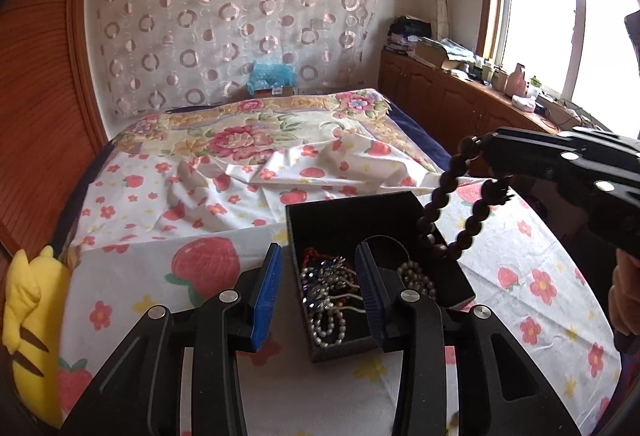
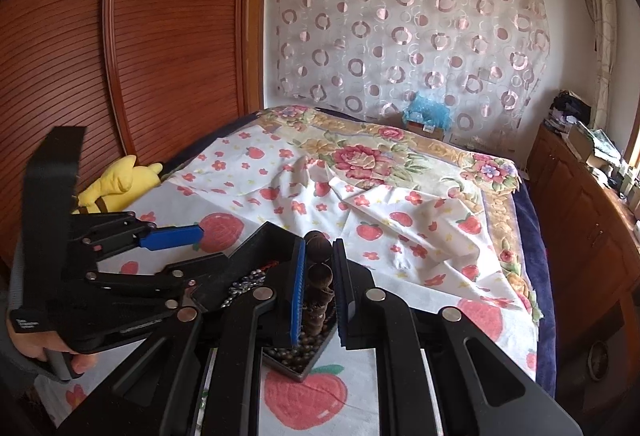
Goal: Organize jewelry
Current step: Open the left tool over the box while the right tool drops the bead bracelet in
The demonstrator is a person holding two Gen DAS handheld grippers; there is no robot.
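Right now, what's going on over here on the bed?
A person is sorting jewelry with two handheld grippers. The right gripper is shut on a dark wooden bead bracelet, dangling it over the open black box on the strawberry sheet. The left gripper is open, empty, beside the box, which already holds pearl strands.

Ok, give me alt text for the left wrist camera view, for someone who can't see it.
The right gripper holds a loop of dark wooden beads above an open black box of pearl and crystal jewelry on a bed with a strawberry-print sheet. The left gripper sits open at the box's near edge. A yellow plush toy lies at the left.
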